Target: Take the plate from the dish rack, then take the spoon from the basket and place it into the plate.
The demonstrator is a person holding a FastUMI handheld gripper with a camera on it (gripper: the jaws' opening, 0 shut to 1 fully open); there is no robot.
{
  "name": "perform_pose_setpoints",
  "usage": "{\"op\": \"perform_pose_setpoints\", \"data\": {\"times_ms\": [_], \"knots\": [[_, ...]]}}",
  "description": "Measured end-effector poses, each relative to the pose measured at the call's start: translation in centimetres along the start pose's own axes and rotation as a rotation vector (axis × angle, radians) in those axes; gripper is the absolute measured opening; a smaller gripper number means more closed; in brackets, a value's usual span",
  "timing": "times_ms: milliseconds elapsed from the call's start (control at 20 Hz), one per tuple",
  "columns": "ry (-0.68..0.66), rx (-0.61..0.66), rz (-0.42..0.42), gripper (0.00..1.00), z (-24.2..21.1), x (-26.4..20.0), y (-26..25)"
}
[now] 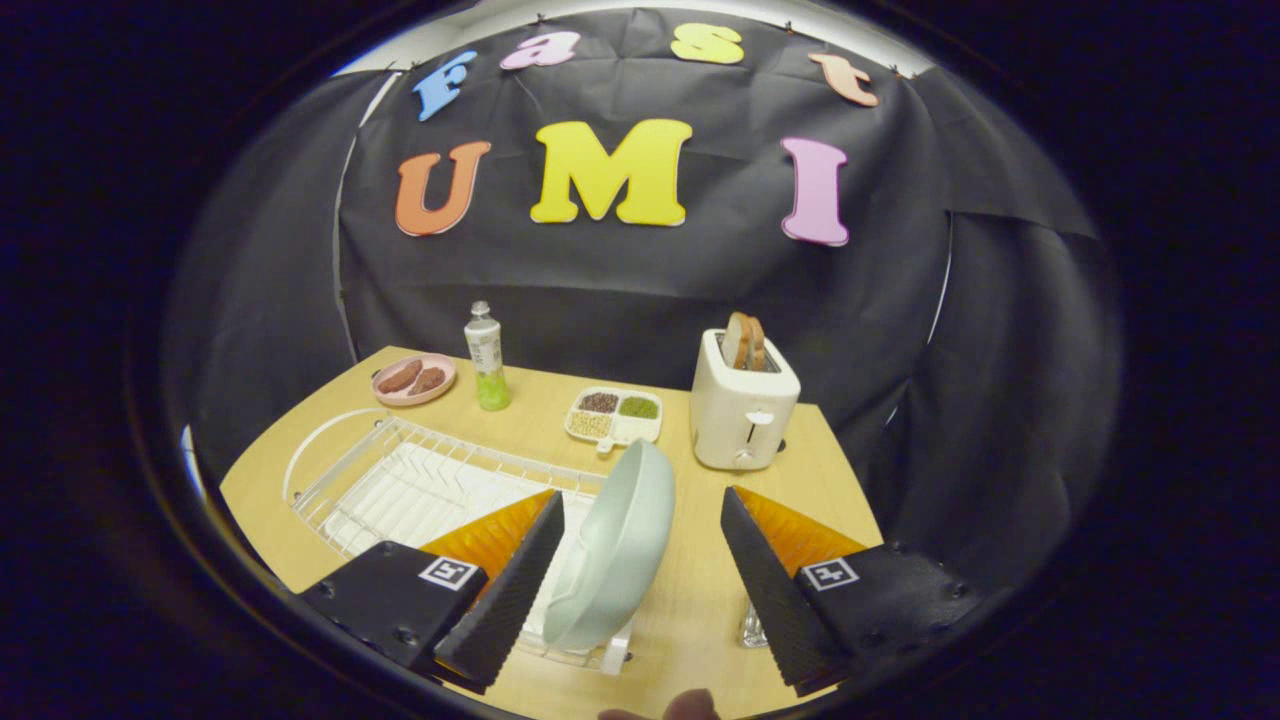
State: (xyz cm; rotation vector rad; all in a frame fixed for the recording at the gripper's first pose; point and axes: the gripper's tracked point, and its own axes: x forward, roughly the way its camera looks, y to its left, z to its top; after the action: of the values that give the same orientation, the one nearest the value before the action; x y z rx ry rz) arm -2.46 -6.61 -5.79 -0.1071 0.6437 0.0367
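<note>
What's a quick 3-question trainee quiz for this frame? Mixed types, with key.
1. True or false: the gripper is shut on the plate.
2. The plate stands on edge in the: A) toaster B) dish rack C) pink dish
3. Fill in: the bottle stands between the pink dish and the ____ tray.

Key: 1 false, the fingers are open with the plate between them; 2 B; 3 divided.

Illumination and image quality

The bench (520, 400) is evenly lit from above, with soft, short shadows. Strong fisheye curvature is seen toward the edges. A mild sheen is carried by the plate (615, 550). Focus is sharp throughout.
</note>
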Motion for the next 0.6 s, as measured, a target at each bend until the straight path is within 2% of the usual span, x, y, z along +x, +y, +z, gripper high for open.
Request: {"op": "perform_pose_setpoints", "data": {"times_ms": [300, 500, 600], "knots": [[0.183, 0.118, 0.033, 1.00, -2.4, -1.0, 1.9], [0.267, 0.167, 0.005, 0.77, -3.4, -2.0, 2.4], [0.295, 0.198, -0.035, 0.56, -3.8, -2.2, 2.1]]}}
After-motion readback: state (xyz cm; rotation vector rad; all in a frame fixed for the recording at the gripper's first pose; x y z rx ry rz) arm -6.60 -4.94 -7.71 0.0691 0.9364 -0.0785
